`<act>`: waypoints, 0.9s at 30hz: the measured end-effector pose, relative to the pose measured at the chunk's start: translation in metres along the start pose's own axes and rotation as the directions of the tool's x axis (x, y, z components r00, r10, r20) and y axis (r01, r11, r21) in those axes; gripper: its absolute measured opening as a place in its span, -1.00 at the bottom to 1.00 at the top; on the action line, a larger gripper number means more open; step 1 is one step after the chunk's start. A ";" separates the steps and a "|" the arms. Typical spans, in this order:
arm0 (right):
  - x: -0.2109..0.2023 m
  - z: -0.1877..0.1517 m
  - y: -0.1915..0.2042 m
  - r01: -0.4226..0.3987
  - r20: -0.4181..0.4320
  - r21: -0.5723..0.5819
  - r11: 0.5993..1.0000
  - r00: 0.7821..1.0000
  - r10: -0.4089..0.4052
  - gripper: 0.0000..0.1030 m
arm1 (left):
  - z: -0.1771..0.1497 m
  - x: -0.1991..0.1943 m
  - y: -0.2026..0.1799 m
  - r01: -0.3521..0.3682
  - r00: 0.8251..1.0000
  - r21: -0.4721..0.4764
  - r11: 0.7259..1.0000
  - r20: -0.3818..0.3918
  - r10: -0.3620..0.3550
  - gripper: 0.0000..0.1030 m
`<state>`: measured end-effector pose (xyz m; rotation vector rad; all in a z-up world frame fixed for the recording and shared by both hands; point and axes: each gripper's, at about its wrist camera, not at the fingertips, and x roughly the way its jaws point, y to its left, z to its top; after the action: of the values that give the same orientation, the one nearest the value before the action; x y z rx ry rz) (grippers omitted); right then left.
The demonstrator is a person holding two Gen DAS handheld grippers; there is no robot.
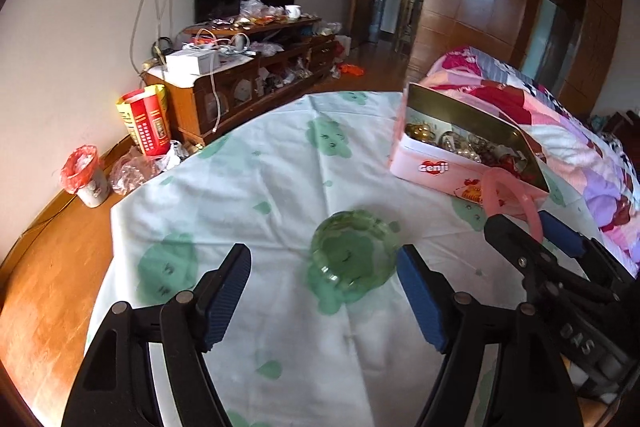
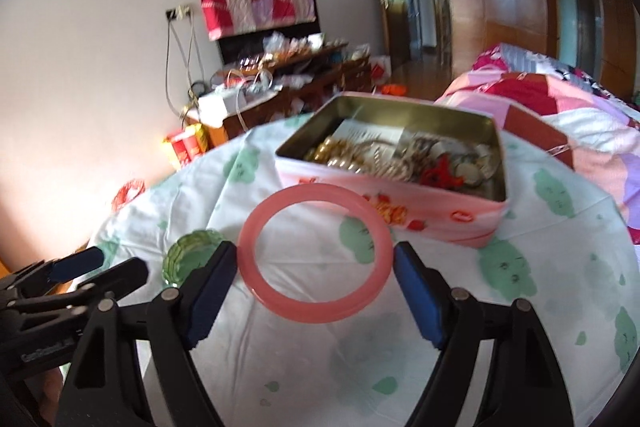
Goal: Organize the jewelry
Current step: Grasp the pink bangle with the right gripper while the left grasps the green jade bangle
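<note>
A pink bangle (image 2: 316, 254) sits between the pads of my right gripper (image 2: 316, 267), which is shut on it and holds it above the cloth. In the left wrist view the bangle (image 1: 532, 211) shows at the tips of the right gripper (image 1: 532, 227). A pink tin (image 2: 400, 195) holds several pieces of jewelry (image 2: 400, 159) behind the bangle; it also shows in the left wrist view (image 1: 436, 169). A green glass dish (image 1: 352, 255) lies on the cloth just ahead of my open, empty left gripper (image 1: 324, 279). The dish also shows in the right wrist view (image 2: 188, 251).
The table is covered with a white cloth with green prints (image 1: 256, 187). A bed with a pink patchwork quilt (image 1: 568, 131) lies to the right. A cluttered wooden cabinet (image 1: 248, 75), a yellow-red bag (image 1: 146, 119) and a small bin (image 1: 86, 175) stand by the wall on the left.
</note>
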<state>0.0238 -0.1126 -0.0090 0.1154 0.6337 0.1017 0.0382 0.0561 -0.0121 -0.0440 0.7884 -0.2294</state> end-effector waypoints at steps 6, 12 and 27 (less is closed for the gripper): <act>-0.002 0.004 -0.010 0.020 0.030 0.037 0.999 0.999 -0.021 0.59 | 0.013 0.040 -0.014 0.061 0.992 0.003 0.998 -0.113 -0.060 0.46; -0.002 0.003 -0.016 0.020 0.028 0.056 0.998 0.999 -0.022 0.59 | 0.010 0.051 -0.019 0.019 0.989 0.024 1.000 -0.145 -0.015 0.36; -0.005 0.000 -0.017 0.020 0.029 0.064 0.998 0.999 -0.022 0.59 | 0.002 0.037 -0.008 0.101 0.990 -0.048 0.994 -0.094 -0.105 -0.71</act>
<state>0.0214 -0.1298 -0.0083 0.1720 0.6082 0.0595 0.0628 0.0398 -0.0354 -0.1155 0.8880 -0.3140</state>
